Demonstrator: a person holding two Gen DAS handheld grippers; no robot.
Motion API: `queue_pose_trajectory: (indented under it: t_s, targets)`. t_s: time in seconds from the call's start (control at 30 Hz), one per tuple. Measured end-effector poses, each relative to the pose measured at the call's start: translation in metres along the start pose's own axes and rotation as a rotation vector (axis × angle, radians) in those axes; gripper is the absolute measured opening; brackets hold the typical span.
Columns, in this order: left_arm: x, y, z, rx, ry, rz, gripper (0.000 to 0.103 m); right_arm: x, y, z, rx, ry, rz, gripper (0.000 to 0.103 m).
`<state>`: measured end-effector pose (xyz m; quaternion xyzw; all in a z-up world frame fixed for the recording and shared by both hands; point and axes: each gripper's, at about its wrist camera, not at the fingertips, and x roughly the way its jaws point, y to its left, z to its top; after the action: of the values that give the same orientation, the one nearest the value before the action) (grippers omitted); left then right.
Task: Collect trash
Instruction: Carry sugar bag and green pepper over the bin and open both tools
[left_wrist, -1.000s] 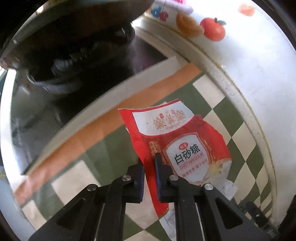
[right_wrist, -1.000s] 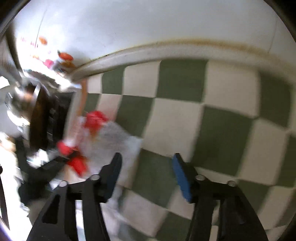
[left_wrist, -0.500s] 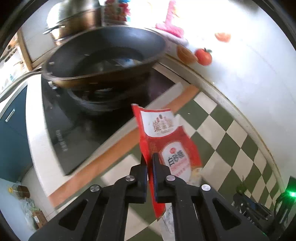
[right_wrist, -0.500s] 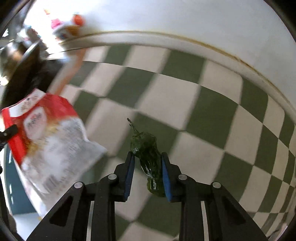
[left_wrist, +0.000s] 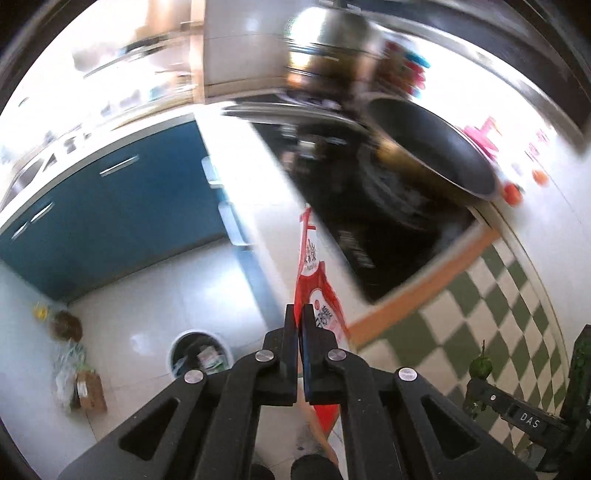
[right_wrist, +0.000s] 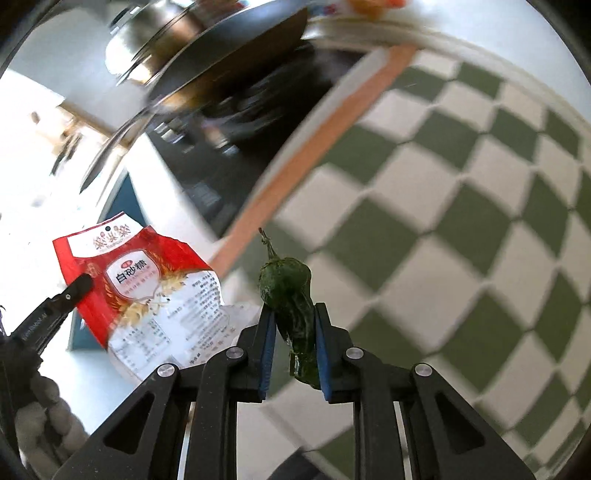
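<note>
Left hand-held gripper (left_wrist: 299, 325): jaws pressed together on the edge of a red-and-white sugar bag (left_wrist: 320, 291), which hangs edge-on out past the bench (left_wrist: 480, 295) rim, above the floor. White bin (left_wrist: 199, 354) with scraps inside stands on the floor below, left of the gripper. Right hand-held gripper (right_wrist: 291, 332): blue pads clamped on a wrinkled green pepper (right_wrist: 290, 295), stem pointing away, held over the green-checked bench top. Dark pan (left_wrist: 432, 147) sits on the black hob beyond. Background smeared by blur.
</note>
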<state>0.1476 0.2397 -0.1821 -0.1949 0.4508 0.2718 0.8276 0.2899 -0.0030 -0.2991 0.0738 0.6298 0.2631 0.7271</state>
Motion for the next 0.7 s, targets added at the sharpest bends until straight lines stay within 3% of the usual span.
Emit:
queue_pose_trajectory:
  t_s: [0.17,0.33,0.53,0.7]
  targets:
    - [-0.01,0.1,-0.008,-0.107,0.004,0.091,0.0,0.053,0.099,-0.024,-0.12,0.089,0.098,0.021]
    - [0.041,0.189,-0.027,-0.211,0.085,0.146,0.0,0.144,0.181,-0.06,-0.258,0.16,0.112,0.021]
    - [0.194,0.275,-0.079,-0.333,0.224,0.123,0.0,0.305,0.206,-0.104,-0.292,0.268,0.061,0.021]
    - [0.35,0.332,-0.145,-0.44,0.348,0.08,0.0,0.458,0.184,-0.134,-0.249,0.343,0.023,0.021]
